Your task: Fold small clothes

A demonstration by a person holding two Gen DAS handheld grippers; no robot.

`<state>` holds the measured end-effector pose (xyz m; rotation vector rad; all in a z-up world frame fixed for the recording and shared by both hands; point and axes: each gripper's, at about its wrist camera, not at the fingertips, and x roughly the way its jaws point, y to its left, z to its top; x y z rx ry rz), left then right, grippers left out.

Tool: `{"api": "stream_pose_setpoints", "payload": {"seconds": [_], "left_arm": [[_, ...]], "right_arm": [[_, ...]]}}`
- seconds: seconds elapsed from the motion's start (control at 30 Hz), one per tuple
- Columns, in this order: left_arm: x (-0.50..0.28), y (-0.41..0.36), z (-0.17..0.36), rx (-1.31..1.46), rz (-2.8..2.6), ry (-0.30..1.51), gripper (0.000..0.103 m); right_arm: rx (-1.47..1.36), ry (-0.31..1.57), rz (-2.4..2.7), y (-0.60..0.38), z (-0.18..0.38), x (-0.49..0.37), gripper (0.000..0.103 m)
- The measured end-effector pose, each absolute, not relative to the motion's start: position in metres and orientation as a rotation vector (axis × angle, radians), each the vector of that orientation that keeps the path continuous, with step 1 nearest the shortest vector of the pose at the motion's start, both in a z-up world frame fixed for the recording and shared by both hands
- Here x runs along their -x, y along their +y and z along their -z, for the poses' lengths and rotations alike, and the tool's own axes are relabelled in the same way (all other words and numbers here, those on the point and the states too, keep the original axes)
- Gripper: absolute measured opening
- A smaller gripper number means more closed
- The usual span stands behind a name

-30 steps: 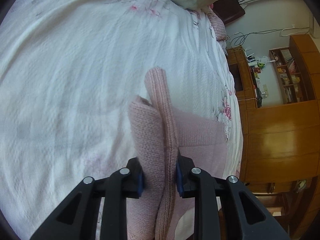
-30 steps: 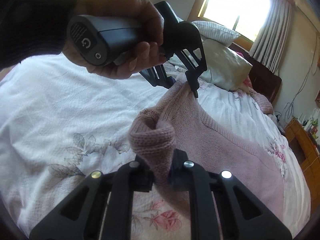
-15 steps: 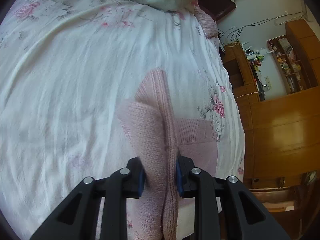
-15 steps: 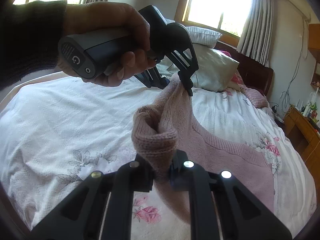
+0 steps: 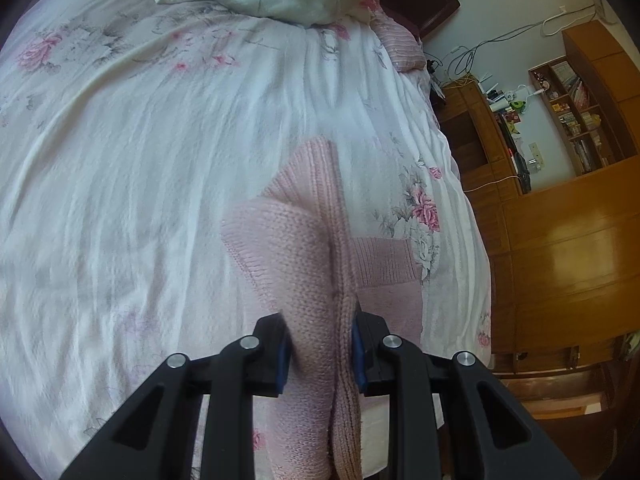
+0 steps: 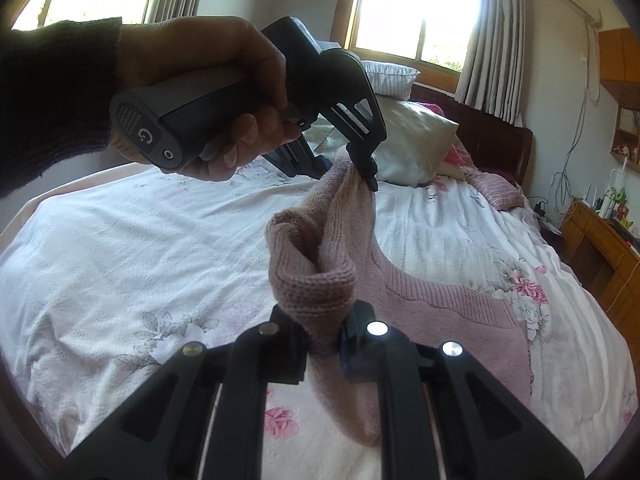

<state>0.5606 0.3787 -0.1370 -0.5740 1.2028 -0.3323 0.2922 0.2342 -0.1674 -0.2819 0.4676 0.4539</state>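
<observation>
A pink knitted sweater point(image 6: 432, 304) hangs partly lifted above the bed, its lower part still lying on the floral bedspread point(image 6: 120, 264). My right gripper point(image 6: 324, 344) is shut on a bunched edge of the knit at the bottom of its view. My left gripper point(image 5: 320, 352) is shut on another edge of the same sweater point(image 5: 304, 248). In the right wrist view the left gripper point(image 6: 352, 168) shows from the side, held by a hand point(image 6: 208, 92) in a dark sleeve, pinching the sweater's upper edge.
Pillows point(image 6: 412, 144) lie at the head of the bed below a window point(image 6: 416, 8) with curtains. A dark wooden headboard point(image 6: 496, 148) stands behind them. Wooden cabinets and shelves point(image 5: 560, 208) line the bed's far side, with cables and small items on a low unit point(image 6: 600, 240).
Both grippers have risen with the sweater, lifting more of it off the bedspread. The views have tilted up towards the pillows and window. Both grips have held.
</observation>
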Motion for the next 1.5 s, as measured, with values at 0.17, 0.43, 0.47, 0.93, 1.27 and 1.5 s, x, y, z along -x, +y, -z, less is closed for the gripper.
{"api": "stream_pose_setpoints", "payload": {"seconds": [0.17,0.43,0.47,0.93,1.27,1.5], "left_arm": [[-0.560,0.362,0.127,0.548,0.330,1.200,0.024],[-0.562,0.330,0.115,0.506,0.323,1.202,0.024],[-0.563,0.326,0.114,0.500,0.320,1.203,0.024],[-0.574,0.262,0.112,0.434,0.327,1.229,0.024],[-0.588,0.226,0.127,0.404,0.336,1.257,0.024],[-0.596,0.204,0.139,0.381,0.337,1.276,0.024]], "right_arm": [[0.260,0.466,-0.444,0.222,0.162,-0.290,0.010],[0.222,0.466,-0.425,0.196,0.156,-0.290,0.010],[0.217,0.467,-0.421,0.193,0.156,-0.291,0.010],[0.128,0.491,-0.388,0.148,0.160,-0.296,0.010],[0.089,0.508,-0.357,0.119,0.168,-0.304,0.010],[0.063,0.520,-0.340,0.101,0.174,-0.310,0.010]]}}
